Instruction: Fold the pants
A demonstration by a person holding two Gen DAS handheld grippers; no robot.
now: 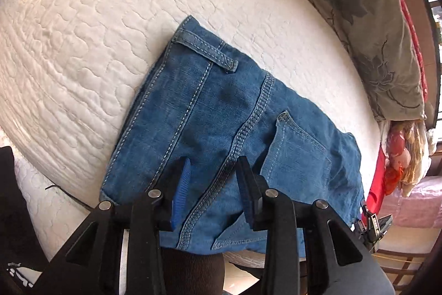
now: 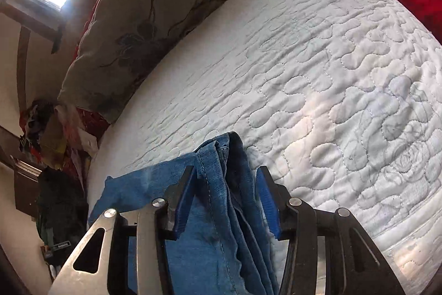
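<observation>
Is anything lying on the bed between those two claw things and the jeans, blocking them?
Nothing visible does. The left gripper hovers right over the folded jeans, and the right gripper has a bunched denim edge between its open fingers. Only bare white quilt lies around them.

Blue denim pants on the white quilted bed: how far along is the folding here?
Done: the blue denim pants lie in a compact stack on the white quilted bed, back pocket up. In hand: the left hand-held gripper hovers open above them; the right hand-held gripper straddles a bunched denim edge, pads apart. Left: flattening that edge.
</observation>
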